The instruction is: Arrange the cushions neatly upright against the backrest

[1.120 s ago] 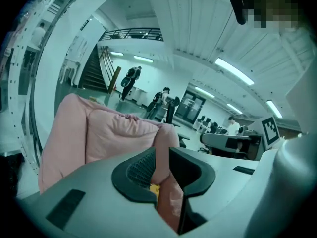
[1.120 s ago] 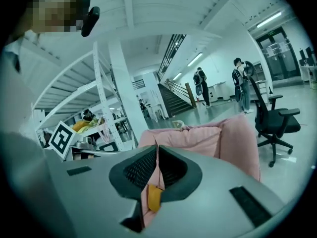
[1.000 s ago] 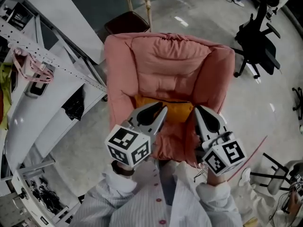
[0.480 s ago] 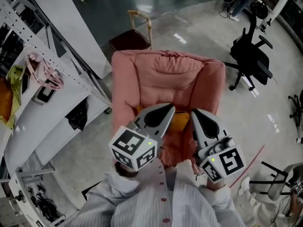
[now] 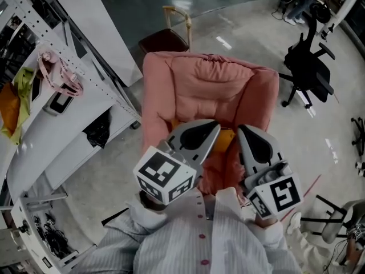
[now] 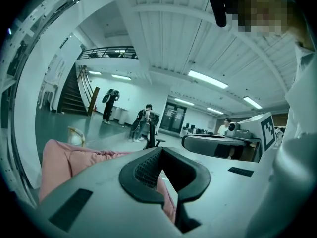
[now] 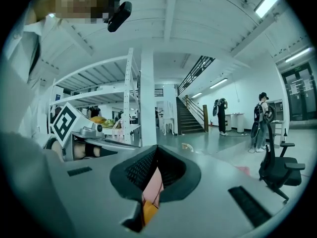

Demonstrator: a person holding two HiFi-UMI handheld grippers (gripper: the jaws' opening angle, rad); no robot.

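Note:
A pink armchair (image 5: pixel 211 90) stands on the floor below me, its padded backrest at the far side. An orange cushion (image 5: pixel 227 137) lies on the seat, mostly hidden behind my grippers. My left gripper (image 5: pixel 214 127) is held above the seat's front, shut and holding nothing. My right gripper (image 5: pixel 244 131) hangs beside it, also shut and holding nothing. In the left gripper view the left gripper (image 6: pixel 163 152) points over the pink armchair (image 6: pixel 64 157). In the right gripper view a strip of pink seat (image 7: pixel 152 182) and orange cushion (image 7: pixel 148 209) shows under the right gripper (image 7: pixel 157 155).
White shelving (image 5: pixel 57 96) with hanging items runs along the left. A small wooden chair (image 5: pixel 168 36) stands behind the armchair. A black office chair (image 5: pixel 308 56) is at the right. Several people (image 6: pixel 143 120) stand far off in the hall.
Both grippers have come up and back toward the person's chest and look larger. The left jaws have closed. The orange cushion is more hidden than before.

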